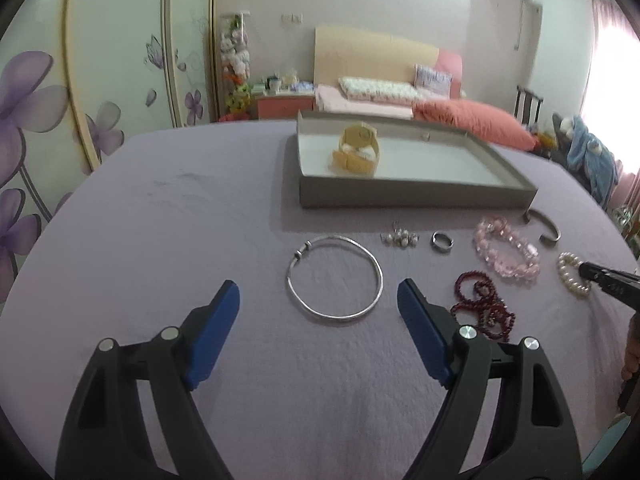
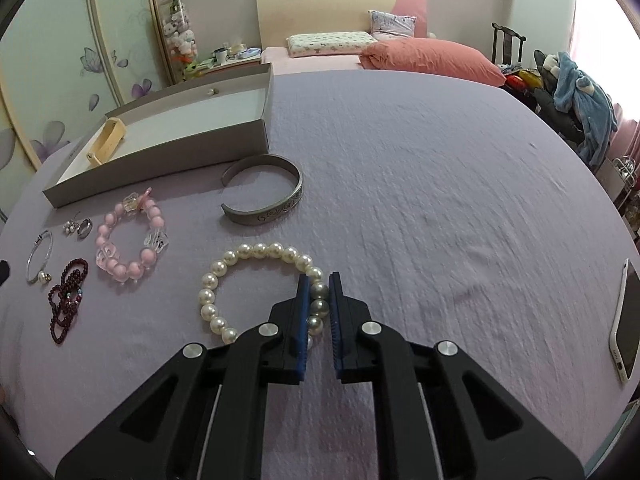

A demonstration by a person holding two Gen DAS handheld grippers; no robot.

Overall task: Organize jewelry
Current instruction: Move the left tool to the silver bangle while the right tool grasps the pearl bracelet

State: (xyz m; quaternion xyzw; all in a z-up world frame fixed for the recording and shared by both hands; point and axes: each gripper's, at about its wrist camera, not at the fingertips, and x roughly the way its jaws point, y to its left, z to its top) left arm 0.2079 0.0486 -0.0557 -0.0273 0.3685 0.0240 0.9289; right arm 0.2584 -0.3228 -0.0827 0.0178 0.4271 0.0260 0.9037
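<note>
My right gripper (image 2: 319,284) is shut on the pearl bracelet (image 2: 240,256), its blue pads pinching the beads on the bracelet's right side where it lies on the purple cloth. My left gripper (image 1: 319,294) stands open, low over the cloth, with the thin silver bangle (image 1: 335,278) just beyond its fingertips and not touched. The grey tray (image 1: 416,190) holds a yellow band (image 1: 357,150) and a small pearl stud (image 1: 426,136). Also on the cloth lie a pink bead bracelet (image 2: 130,242), a grey metal cuff (image 2: 266,194), a dark red bead string (image 2: 66,300), a ring (image 1: 442,241) and a small earring cluster (image 1: 400,238).
A white phone (image 2: 626,324) lies near the cloth's right edge. A bed with pillows (image 2: 432,58) lies behind, with wardrobe doors (image 1: 40,120) at the left. A chair piled with clothes (image 2: 572,88) stands at the far right.
</note>
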